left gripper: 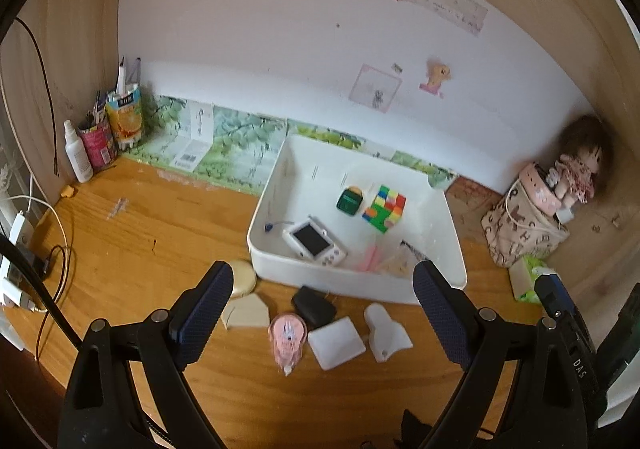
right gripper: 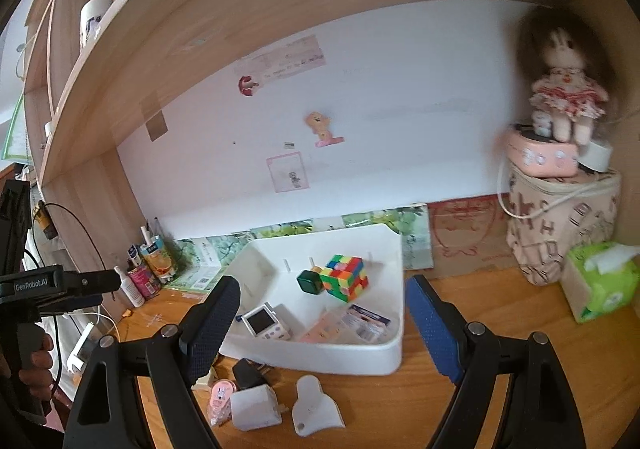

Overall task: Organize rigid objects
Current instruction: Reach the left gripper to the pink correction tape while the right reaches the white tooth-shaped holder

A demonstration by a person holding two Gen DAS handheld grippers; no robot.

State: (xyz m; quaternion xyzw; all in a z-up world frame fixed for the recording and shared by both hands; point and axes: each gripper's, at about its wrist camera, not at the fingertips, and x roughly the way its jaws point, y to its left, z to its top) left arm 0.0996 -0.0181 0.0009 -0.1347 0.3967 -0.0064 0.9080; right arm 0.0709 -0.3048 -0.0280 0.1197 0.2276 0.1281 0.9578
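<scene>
A white bin (left gripper: 454, 245) (right gripper: 394, 349) on the wooden desk holds a colourful puzzle cube (left gripper: 385, 207) (right gripper: 345, 276), a green block (left gripper: 349, 201) (right gripper: 310, 281), a small white game console (left gripper: 314, 240) (right gripper: 265, 323) and some packets. In front of it lie a pink tape dispenser (left gripper: 286, 337) (right gripper: 220, 401), a black plug (left gripper: 314, 305) (right gripper: 248, 371), a white charger (left gripper: 336, 343) (right gripper: 256, 407), a white curved piece (left gripper: 386, 333) (right gripper: 314, 407), a beige piece (left gripper: 248, 312) and a round beige compact (left gripper: 242, 277). My left gripper (left gripper: 323, 313) and my right gripper (right gripper: 323, 333) are open and empty above them.
Cans with pens (left gripper: 124, 119) and a spray bottle (left gripper: 78, 153) stand at the back left, with cables along the left edge. A doll (right gripper: 564, 89) sits on a patterned pouch (right gripper: 560, 221) at the right, beside a green tissue pack (right gripper: 600, 281).
</scene>
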